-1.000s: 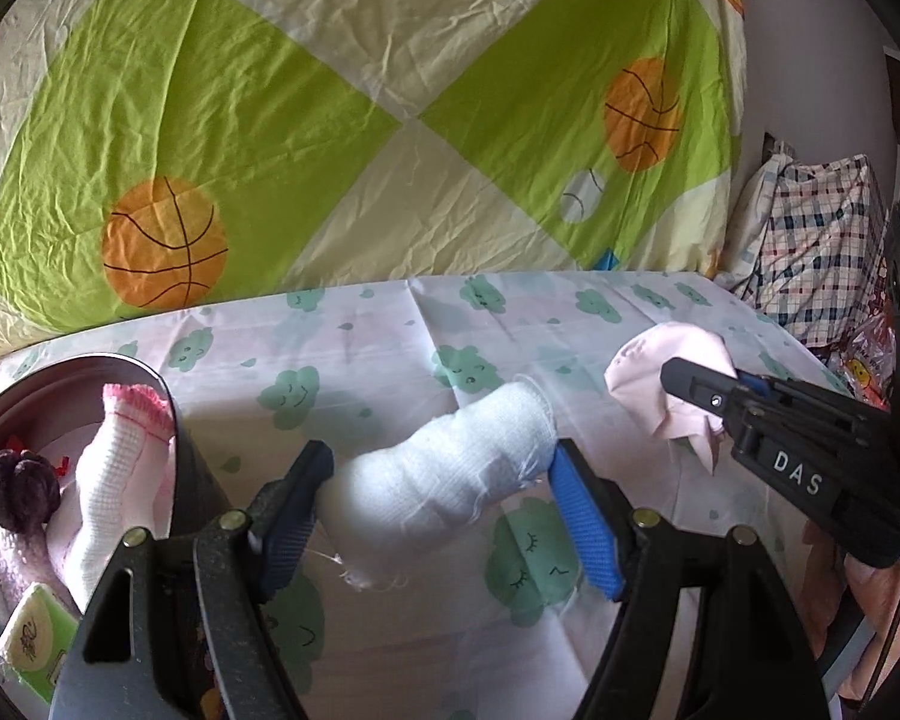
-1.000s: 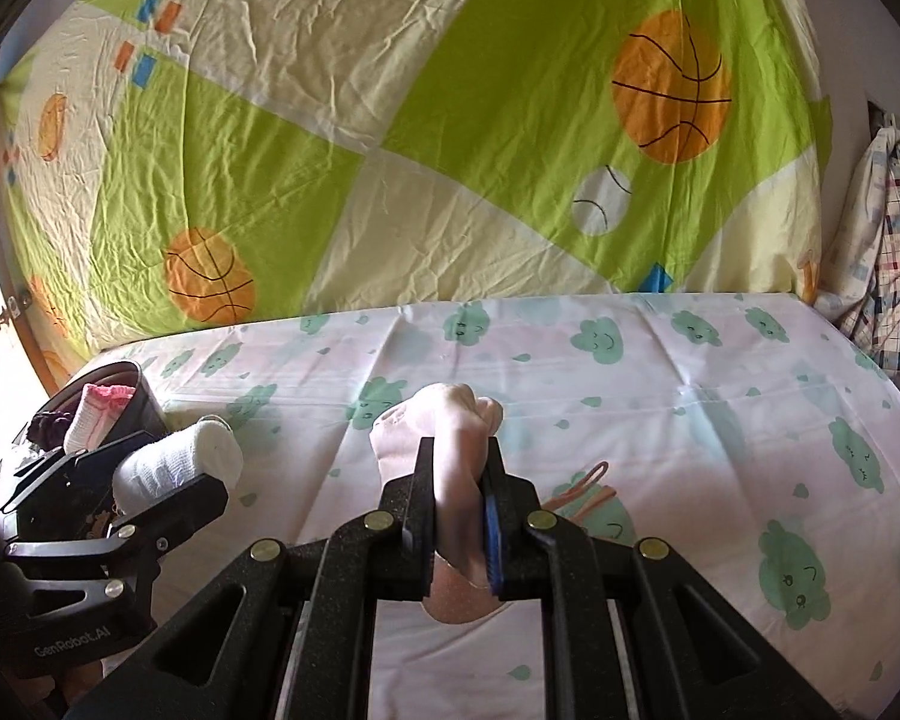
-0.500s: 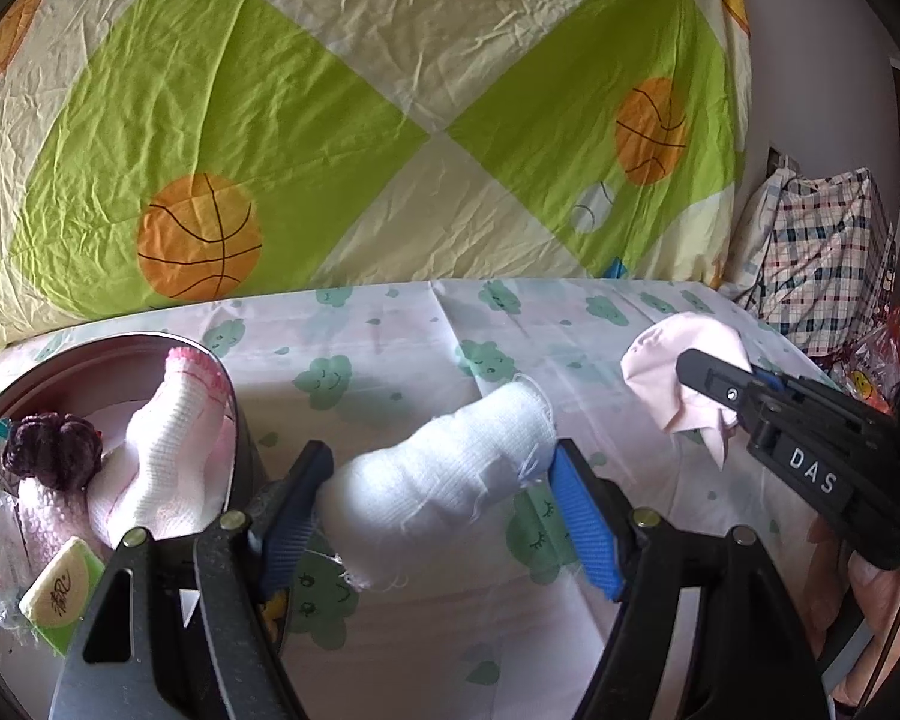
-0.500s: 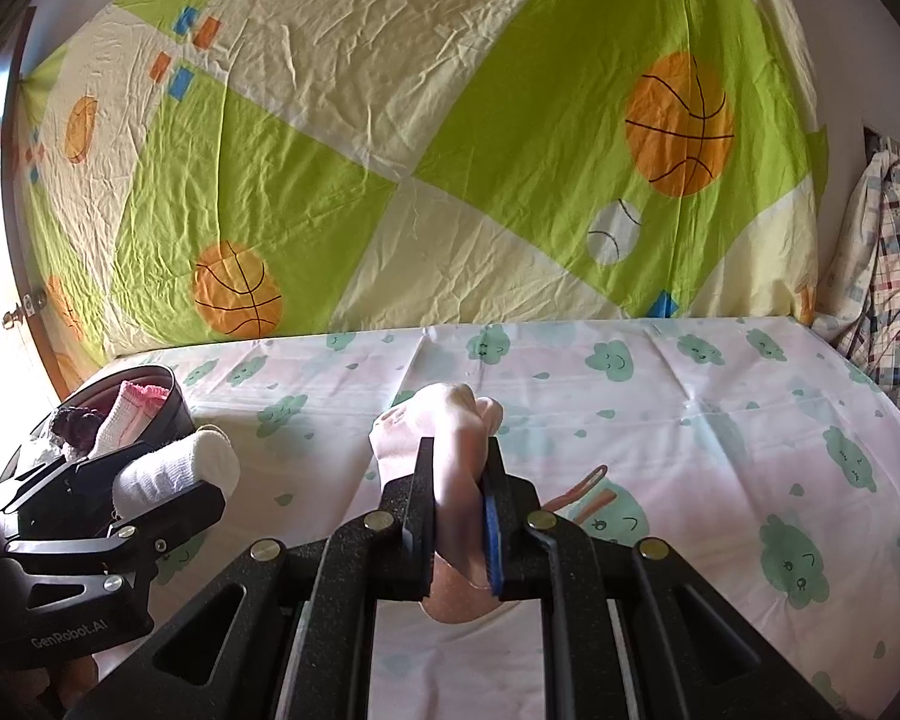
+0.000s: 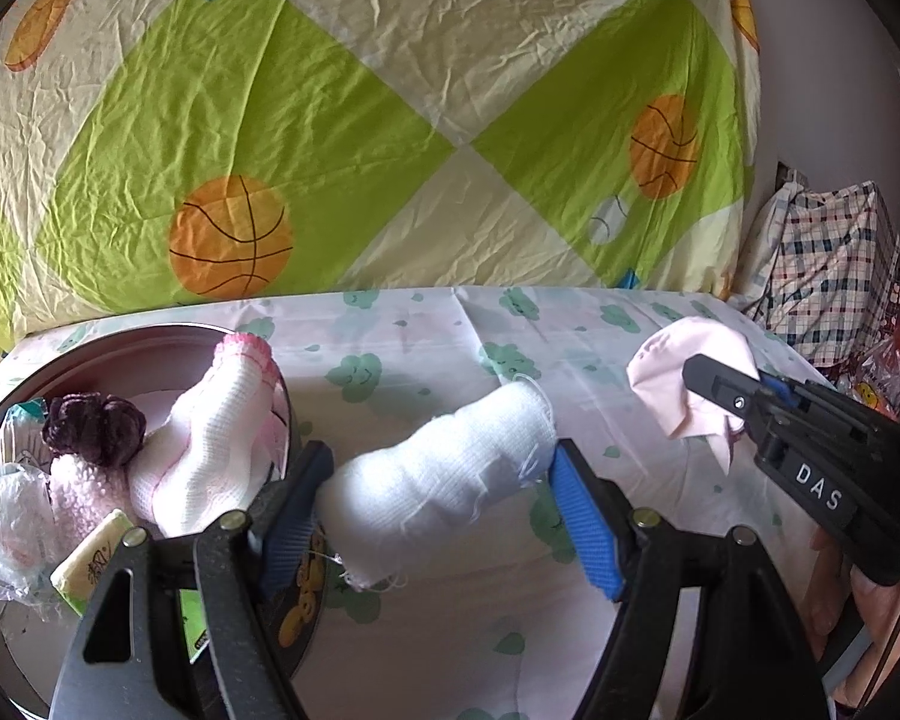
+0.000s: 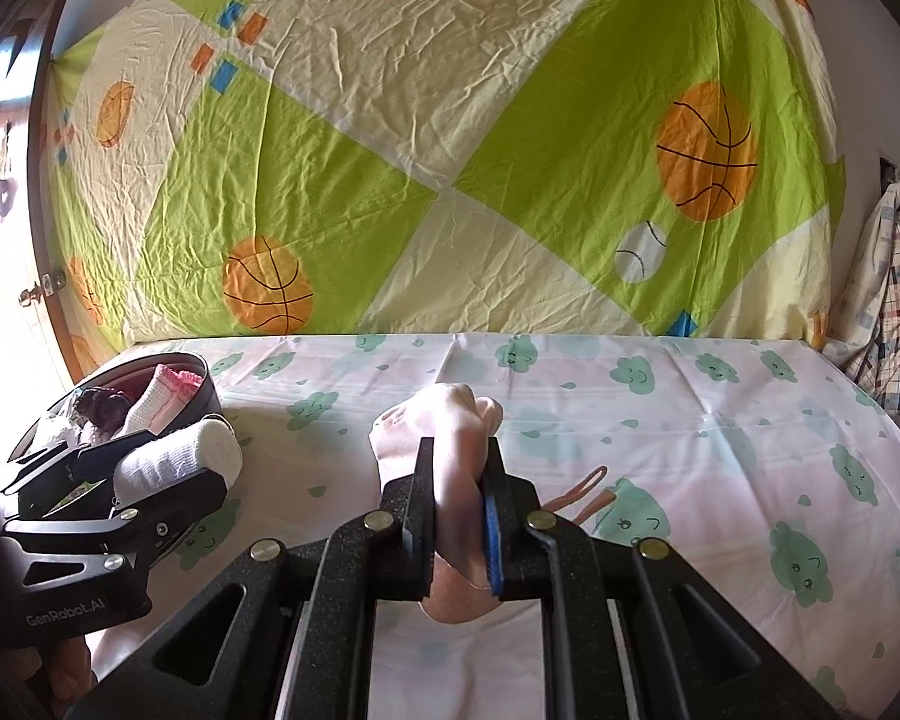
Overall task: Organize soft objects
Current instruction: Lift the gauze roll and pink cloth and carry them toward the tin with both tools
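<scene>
White roll: a rolled white sock [image 5: 450, 468] lies crosswise between the blue pads of the left tool [image 5: 438, 504], which is clamped on it at both ends, above the bed just right of the bin's rim.
Left tool, other view: seen from the right wrist camera it sits at the lower left [image 6: 168, 474], the white roll [image 6: 180, 459] in its grip, close beside the bin [image 6: 207, 396].
Pink cloth: a pale pink sock [image 6: 450, 444] is pinched between the narrow jaws of the right tool [image 6: 459, 510], clenched tight on it; cloth bunches above the jaws and hangs below.
Right tool, other view: it enters from the right [image 5: 720, 396] with the pink cloth [image 5: 684, 372] at its tip (held up off the bedsheet).
Bin: a round dark bin [image 5: 288, 420] on the bed's left end holds a white sock with pink cuff [image 5: 210, 444], a dark purple bundle [image 5: 93, 429] and small packets.
Bed: the sheet [image 6: 690, 420] is pale pink with green cloud faces.
Backdrop: a green and cream basketball cloth [image 6: 450, 120] hangs behind.
</scene>
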